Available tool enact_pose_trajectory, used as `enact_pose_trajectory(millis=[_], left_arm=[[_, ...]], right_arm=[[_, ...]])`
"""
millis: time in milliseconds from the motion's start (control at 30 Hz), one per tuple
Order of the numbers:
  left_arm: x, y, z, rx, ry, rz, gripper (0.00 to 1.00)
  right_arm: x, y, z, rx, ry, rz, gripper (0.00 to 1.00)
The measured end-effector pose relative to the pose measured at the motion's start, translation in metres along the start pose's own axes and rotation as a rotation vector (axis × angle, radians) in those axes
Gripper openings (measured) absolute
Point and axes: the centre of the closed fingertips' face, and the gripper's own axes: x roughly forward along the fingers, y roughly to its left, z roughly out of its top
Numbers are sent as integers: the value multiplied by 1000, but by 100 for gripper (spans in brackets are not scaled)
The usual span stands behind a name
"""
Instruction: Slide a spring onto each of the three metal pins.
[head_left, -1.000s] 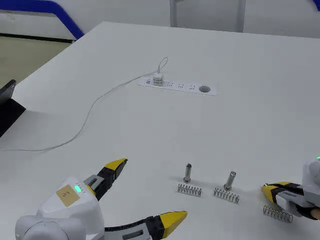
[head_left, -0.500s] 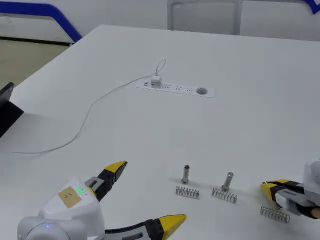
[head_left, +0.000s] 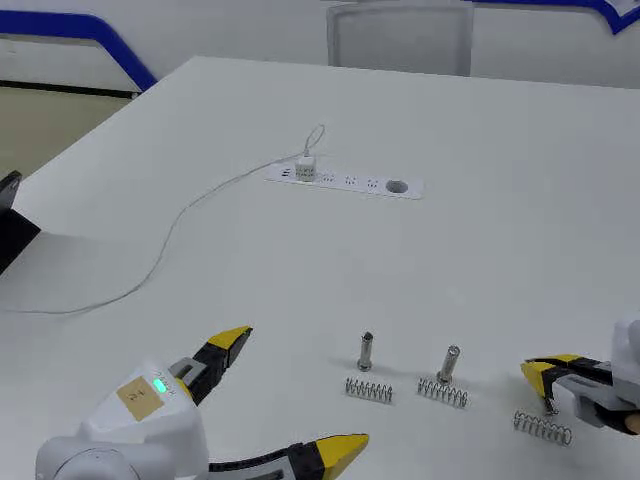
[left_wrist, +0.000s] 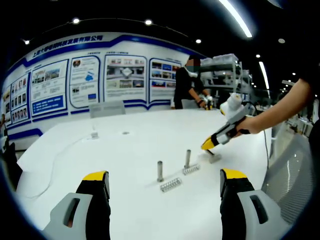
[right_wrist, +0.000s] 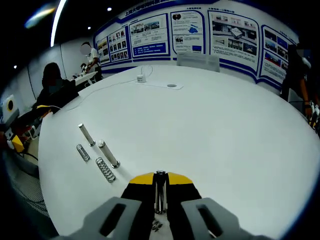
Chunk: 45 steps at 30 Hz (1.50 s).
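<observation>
Right gripper (right_wrist: 160, 181): jaws closed on the held pin (right_wrist: 160, 197), which stands upright between the yellow tips; the third spring (head_left: 542, 428) lies on the table (head_left: 480, 250) just beside this gripper. Left gripper (head_left: 287, 395): jaws wide apart, holding nothing. First pin (head_left: 366, 351) and second pin (head_left: 448, 364) stand upright between the two grippers; first spring (head_left: 369, 390) and second spring (head_left: 442, 394) lie just in front of them; no spring is on a pin yet. Whether the held pin's foot touches the table cannot be told. Likely hazards: the thin, smooth pin may pivot or slip in the grip; a pinched spring may roll or flick away; a passing jaw could topple either standing pin.
</observation>
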Motion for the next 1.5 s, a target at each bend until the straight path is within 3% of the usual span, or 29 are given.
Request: enact_pose_trajectory(millis=[667, 1033, 1500], left_arm=[[0, -2, 1, 21, 1, -5, 93], [0, -4, 1, 30, 3, -15, 92], [1, -6, -3, 37, 22, -24, 91]], right_arm=[[-23, 10, 14, -25, -49, -14, 8], [-24, 14, 9, -114, -65, -18, 8], [-32, 10, 2, -106, -109, -41, 8]])
